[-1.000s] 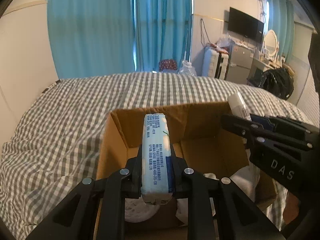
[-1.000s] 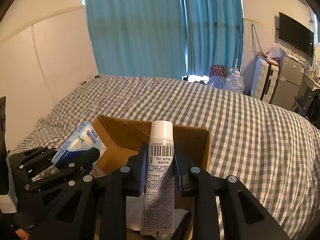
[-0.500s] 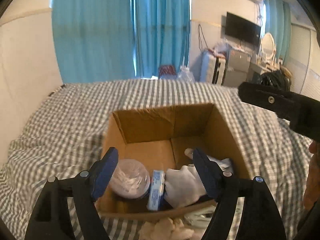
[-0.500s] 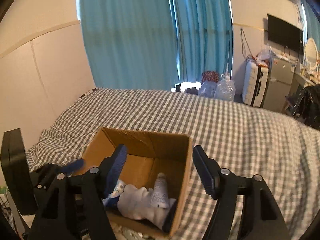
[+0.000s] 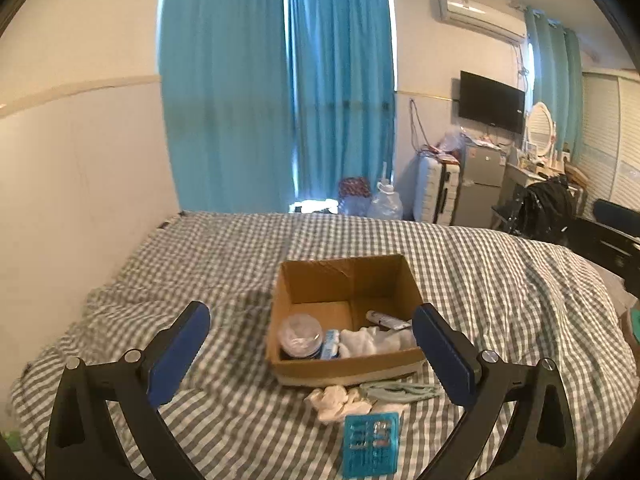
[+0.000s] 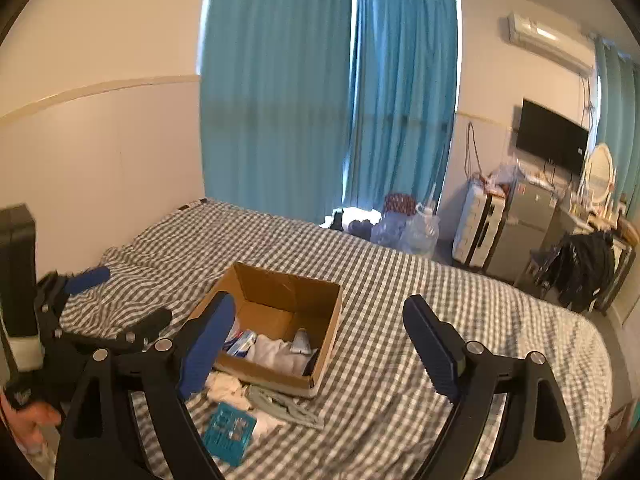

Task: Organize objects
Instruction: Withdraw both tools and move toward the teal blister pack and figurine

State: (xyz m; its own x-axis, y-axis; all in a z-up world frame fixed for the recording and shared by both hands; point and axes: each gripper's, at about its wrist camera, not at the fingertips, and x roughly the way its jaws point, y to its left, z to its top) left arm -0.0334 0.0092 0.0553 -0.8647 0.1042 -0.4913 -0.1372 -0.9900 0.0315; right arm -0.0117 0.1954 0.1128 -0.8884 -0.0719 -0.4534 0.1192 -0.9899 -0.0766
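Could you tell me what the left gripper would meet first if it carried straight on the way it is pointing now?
Probably the cardboard box on the bed: the open left gripper frames its near wall between the fingers. Depth is unclear, so it might clear the rim and meet the white cloth inside.

Teal curtains (image 5: 280, 92) — television (image 5: 491, 102) (wall-mounted).

Print on the teal card (image 5: 371, 443) is too blurry to read; the box (image 5: 344, 372) wall hides what's under the white cloth (image 5: 370, 341).

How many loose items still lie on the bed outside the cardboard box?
3: a white cloth, a pale green item and a teal card, all before the cardboard box; more may be hidden.
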